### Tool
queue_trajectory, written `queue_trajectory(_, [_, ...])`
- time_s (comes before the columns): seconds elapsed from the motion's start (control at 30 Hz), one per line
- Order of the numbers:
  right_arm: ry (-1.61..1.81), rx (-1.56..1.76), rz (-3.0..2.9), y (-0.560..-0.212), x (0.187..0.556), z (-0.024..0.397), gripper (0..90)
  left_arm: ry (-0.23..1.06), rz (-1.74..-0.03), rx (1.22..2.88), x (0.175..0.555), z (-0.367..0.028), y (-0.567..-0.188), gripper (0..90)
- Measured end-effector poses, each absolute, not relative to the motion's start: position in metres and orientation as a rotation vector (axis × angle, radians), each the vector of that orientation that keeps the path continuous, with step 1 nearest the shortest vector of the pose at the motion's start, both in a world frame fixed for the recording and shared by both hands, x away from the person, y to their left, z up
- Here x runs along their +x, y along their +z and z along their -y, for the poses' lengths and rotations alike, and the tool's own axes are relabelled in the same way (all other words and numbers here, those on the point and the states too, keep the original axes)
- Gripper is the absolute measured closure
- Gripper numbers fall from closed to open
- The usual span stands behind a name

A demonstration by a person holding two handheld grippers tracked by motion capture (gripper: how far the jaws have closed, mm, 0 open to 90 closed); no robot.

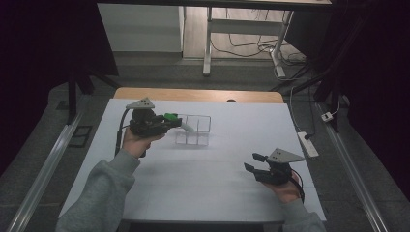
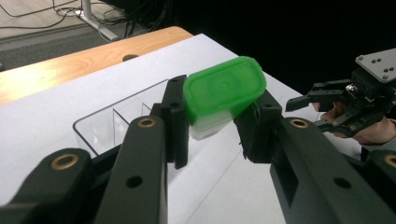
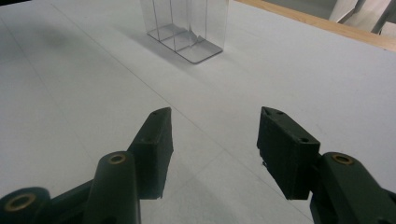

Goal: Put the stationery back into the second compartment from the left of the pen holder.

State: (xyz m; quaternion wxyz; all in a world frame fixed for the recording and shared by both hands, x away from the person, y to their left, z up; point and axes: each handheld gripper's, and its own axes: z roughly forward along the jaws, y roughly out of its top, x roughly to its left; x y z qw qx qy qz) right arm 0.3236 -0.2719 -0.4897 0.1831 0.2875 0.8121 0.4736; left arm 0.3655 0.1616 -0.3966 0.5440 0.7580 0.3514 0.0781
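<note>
The left gripper (image 2: 212,128) clamps a green-capped bottle (image 2: 223,95) above the clear divided box (image 1: 193,129); tilted as it is, it could catch a divider and tip the box. The right gripper (image 3: 215,140) stands released, empty over the table (image 3: 70,93). The left gripper view shows the cap's flat top.

Grey sleeves (image 1: 104,186); black grippers topped by grey three-cornered plates (image 1: 286,155).
</note>
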Motion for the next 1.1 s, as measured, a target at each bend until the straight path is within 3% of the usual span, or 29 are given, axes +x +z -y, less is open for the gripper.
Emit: queue_trajectory(1.1, [1.308,0.835,-2.304,-0.493,0.325,0.277,43.0,0.268,-0.901,1.956,0.419,-0.138,-0.391,66.1])
